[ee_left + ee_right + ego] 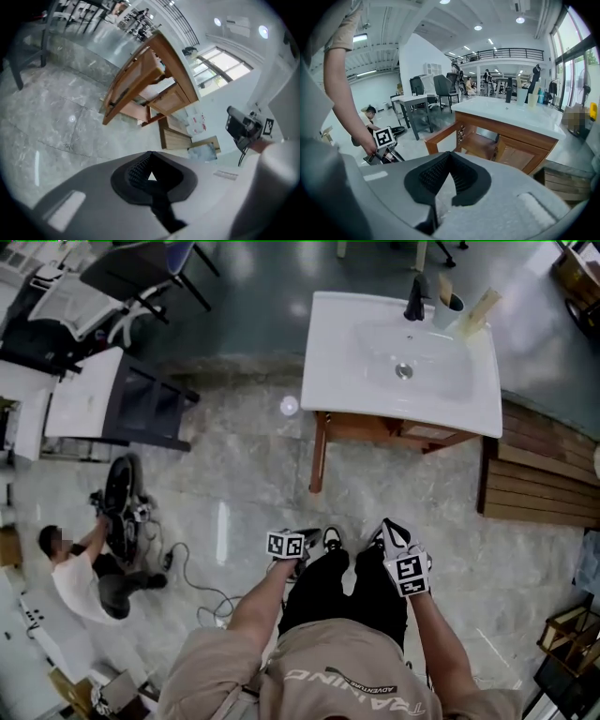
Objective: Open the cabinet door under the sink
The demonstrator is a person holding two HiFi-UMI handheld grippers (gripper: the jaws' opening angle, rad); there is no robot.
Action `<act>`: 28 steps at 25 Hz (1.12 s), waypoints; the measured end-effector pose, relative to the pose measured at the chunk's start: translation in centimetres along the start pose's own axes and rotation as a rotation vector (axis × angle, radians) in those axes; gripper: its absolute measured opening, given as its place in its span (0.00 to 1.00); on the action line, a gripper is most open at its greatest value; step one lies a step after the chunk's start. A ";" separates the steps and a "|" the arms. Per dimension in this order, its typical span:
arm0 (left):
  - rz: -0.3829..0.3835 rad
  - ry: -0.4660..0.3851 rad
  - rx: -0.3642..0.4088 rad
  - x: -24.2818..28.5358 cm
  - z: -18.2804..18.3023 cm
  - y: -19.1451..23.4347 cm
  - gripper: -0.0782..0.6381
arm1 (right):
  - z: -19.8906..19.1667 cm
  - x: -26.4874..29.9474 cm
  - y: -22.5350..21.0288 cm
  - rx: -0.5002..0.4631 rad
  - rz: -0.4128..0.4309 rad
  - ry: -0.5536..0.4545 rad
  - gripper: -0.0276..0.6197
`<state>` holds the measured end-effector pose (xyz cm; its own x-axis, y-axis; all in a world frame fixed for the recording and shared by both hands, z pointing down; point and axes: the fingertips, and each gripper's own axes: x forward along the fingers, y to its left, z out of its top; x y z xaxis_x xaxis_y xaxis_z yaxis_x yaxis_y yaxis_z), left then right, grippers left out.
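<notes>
- Both grippers hang low by the person's legs, bottom middle of the head view, well apart from the vanity.
- Left gripper point(149, 174): jaws pressed together, nothing in them. Right gripper point(447, 161): same deal, closed on nothing.
- The cabinet door point(519, 158) is the wooden panel under the white sink point(347, 381), upper right of the head view. Looks shut to me.
- I'd walk in first and part the right jaws before arriving.
- Can't make out a handle from here, so I'd check for one up close, then grip the free edge and pull along the hinge arc, not straight back.
</notes>
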<state>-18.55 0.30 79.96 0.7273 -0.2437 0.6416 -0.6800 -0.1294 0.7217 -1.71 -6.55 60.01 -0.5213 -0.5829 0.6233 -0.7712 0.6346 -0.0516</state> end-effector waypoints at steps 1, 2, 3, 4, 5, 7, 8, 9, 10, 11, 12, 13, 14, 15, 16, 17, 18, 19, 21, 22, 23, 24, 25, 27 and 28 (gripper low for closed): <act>-0.008 0.027 0.047 0.1 -0.2 -1.3 0.13 | 0.0 -0.6 -0.1 0.006 -0.007 -0.003 0.05; -0.018 0.047 0.093 0.3 -0.1 -2.5 0.13 | 0.1 -1.2 -0.3 0.014 -0.016 -0.009 0.05; -0.030 0.061 0.137 0.5 0.1 -3.8 0.13 | 0.2 -1.7 -0.6 0.025 -0.028 -0.017 0.05; -0.041 0.070 0.176 0.6 0.3 -5.0 0.13 | 0.2 -2.3 -0.8 0.037 -0.040 -0.026 0.05; -0.050 0.072 0.209 0.6 0.6 -6.2 0.13 | 0.3 -2.9 -1.0 0.049 -0.051 -0.033 0.05; -0.062 0.055 0.262 0.3 1.8 -8.5 0.13 | 0.5 -3.8 -1.3 0.064 -0.069 -0.045 0.05; -0.072 0.039 0.278 0.0 2.5 -9.7 0.13 | 0.6 -4.2 -1.4 0.066 -0.074 -0.048 0.05; -0.084 0.017 0.286 -0.3 3.2 -11.0 0.13 | 0.7 -4.6 -1.4 0.065 -0.077 -0.050 0.05; -0.095 -0.009 0.290 -0.8 3.9 -12.2 0.13 | 0.8 -5.1 -1.5 0.064 -0.079 -0.053 0.05; -0.103 -0.036 0.293 -1.2 4.6 -13.4 0.13 | 1.0 -5.6 -1.6 0.062 -0.081 -0.057 0.05; -0.108 -0.063 0.298 -1.8 5.4 -14.5 0.13 | 1.2 -6.1 -1.8 0.061 -0.085 -0.066 0.05; -0.108 -0.090 0.305 -2.3 6.3 -15.6 0.13 | 1.6 -6.6 -2.1 0.063 -0.091 -0.078 0.05; -0.099 -0.116 0.311 -2.9 7.4 -16.4 0.13 | 2.0 -7.1 -2.5 0.070 -0.100 -0.094 0.05; -0.077 -0.140 0.315 -3.5 8.6 -17.1 0.13 | 2.5 -7.5 -3.0 0.080 -0.111 -0.110 0.05; -0.048 -0.160 0.322 -4.1 9.8 -17.7 0.13 | 2.9 -8.0 -3.7 0.091 -0.124 -0.125 0.05; -0.022 -0.176 0.341 -4.5 11.0 -18.4 0.13 | 3.2 -8.5 -4.3 0.101 -0.138 -0.137 0.05; -0.005 -0.188 0.371 -4.9 12.1 -19.3 0.13 | 3.5 -9.0 -5.0 0.106 -0.150 -0.147 0.05; 0.005 -0.201 0.408 -5.3 13.1 -20.4 0.13 | 3.7 -9.5 -5.7 0.107 -0.161 -0.154 0.05; 0.013 -0.227 0.488 -6.1 15.3 -22.7 0.13 | 4.5 -10.4 -6.7 0.101 -0.179 -0.171 0.05; 0.012 -0.244 0.527 -6.5 16.3 -23.9 0.13 | 5.1 -10.8 -7.1 0.093 -0.186 -0.182 0.05; 0.009 -0.265 0.563 -6.9 17.5 -25.2 0.13 | 5.7 -11.3 -7.5 0.083 -0.193 -0.195 0.05; 0.005 -0.289 0.597 -7.3 18.6 -26.4 0.13 | 6.4 -11.7 -7.9 0.072 -0.199 -0.209 0.05; 0.002 -0.314 0.631 -7.8 19.6 -27.6 0.13 | 7.2 -12.2 -8.4 0.060 -0.205 -0.224 0.05; 0.010 -0.366 0.698 -9.0 21.4 -29.8 0.13 | 8.7 -12.9 -9.1 0.032 -0.215 -0.256 0.05; 0.017 -0.393 0.730 -9.7 22.3 -30.7 0.13 | 9.6 -13.3 -9.5 0.013 -0.221 -0.272 0.05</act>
<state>-6.74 -14.75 45.80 0.7232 -0.5515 0.4157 -0.6781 -0.6810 0.2763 9.03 -9.66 44.75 -0.4185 -0.8203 0.3898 -0.8799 0.4726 0.0499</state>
